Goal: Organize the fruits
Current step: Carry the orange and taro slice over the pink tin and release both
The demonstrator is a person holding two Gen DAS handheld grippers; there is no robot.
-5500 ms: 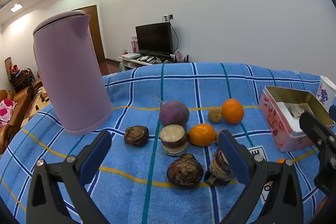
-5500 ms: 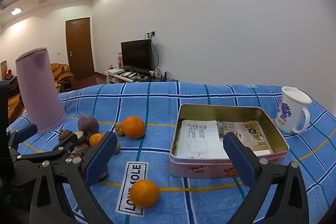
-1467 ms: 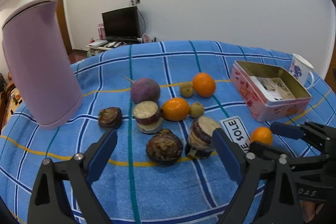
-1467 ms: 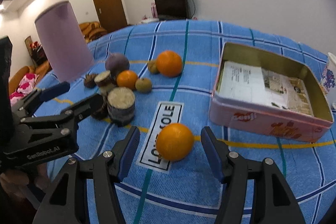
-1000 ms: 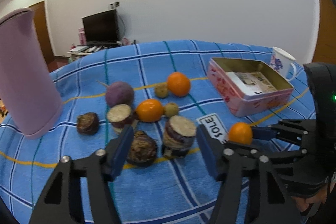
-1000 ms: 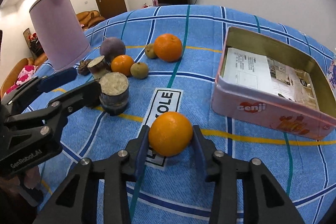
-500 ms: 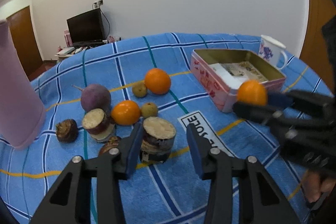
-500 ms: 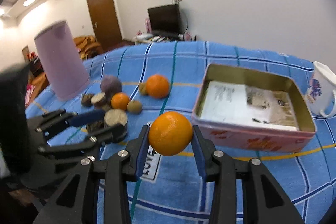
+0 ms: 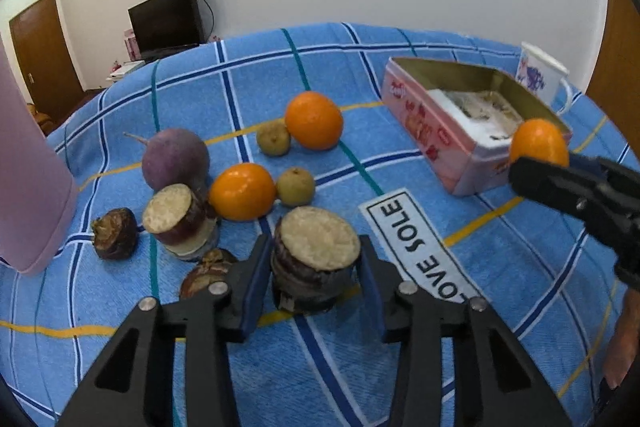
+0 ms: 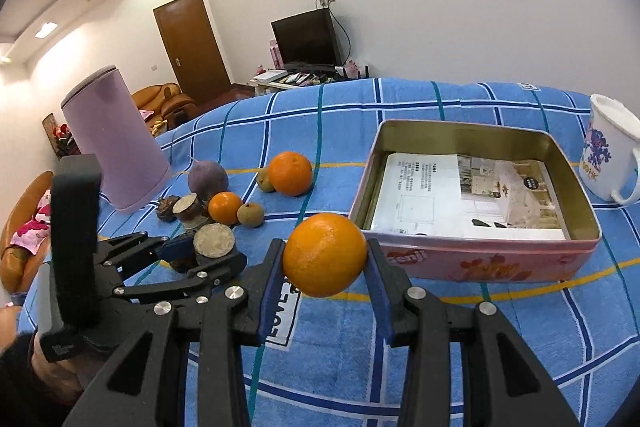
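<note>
While right gripper (image 10: 325,269) clamped an orange (image 10: 325,254) near the tin (image 10: 472,259), left gripper (image 9: 314,263) pinched a cut root (image 9: 316,259); lift it next.

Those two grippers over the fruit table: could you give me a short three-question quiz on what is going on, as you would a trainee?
1. True or false: the right gripper holds an orange clear of the cloth.
2. What sits between the fingers of the left gripper? A) white mug B) cut root chunk C) pink tin
3. Fill in: the pink tin has printed ____ lying inside it.

Key
1. True.
2. B: the cut root chunk.
3. Paper.
</note>
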